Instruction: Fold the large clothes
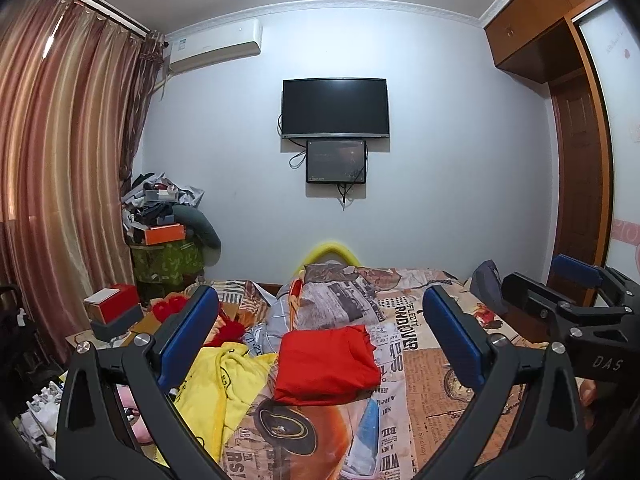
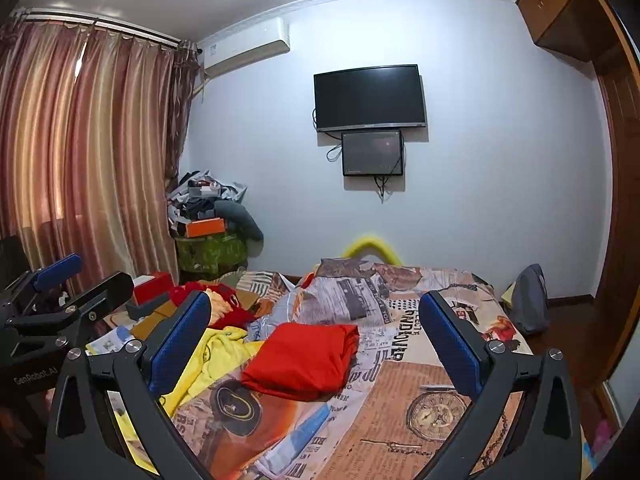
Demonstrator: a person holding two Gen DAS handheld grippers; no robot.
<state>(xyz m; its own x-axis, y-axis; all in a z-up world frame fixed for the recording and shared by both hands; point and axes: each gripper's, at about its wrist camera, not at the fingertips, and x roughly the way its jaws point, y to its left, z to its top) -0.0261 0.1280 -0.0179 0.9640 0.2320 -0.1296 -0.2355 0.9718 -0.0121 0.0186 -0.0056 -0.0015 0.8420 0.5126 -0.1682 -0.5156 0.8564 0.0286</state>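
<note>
A folded red garment (image 1: 326, 364) (image 2: 302, 360) lies flat on the printed bedspread (image 1: 424, 372) (image 2: 404, 396), lined up between both pairs of fingers but further away. A crumpled yellow garment (image 1: 220, 384) (image 2: 208, 356) lies to its left, with red clothes (image 1: 232, 330) (image 2: 224, 304) heaped behind it. My left gripper (image 1: 320, 332) stands open above the bed with nothing between its blue pads. My right gripper (image 2: 314, 328) is open too and holds nothing. Each gripper shows at the edge of the other's view: the right gripper (image 1: 560, 292) and the left gripper (image 2: 64, 280).
A crumpled patterned quilt (image 1: 332, 296) lies at the far end of the bed. Red and grey boxes (image 1: 114, 312) sit at the bed's left side, cluttered shelves (image 1: 168, 236) in the corner, curtains (image 1: 60, 160) left. A grey bag (image 2: 528, 300) sits at the bed's right edge, near a wooden door (image 1: 576, 184).
</note>
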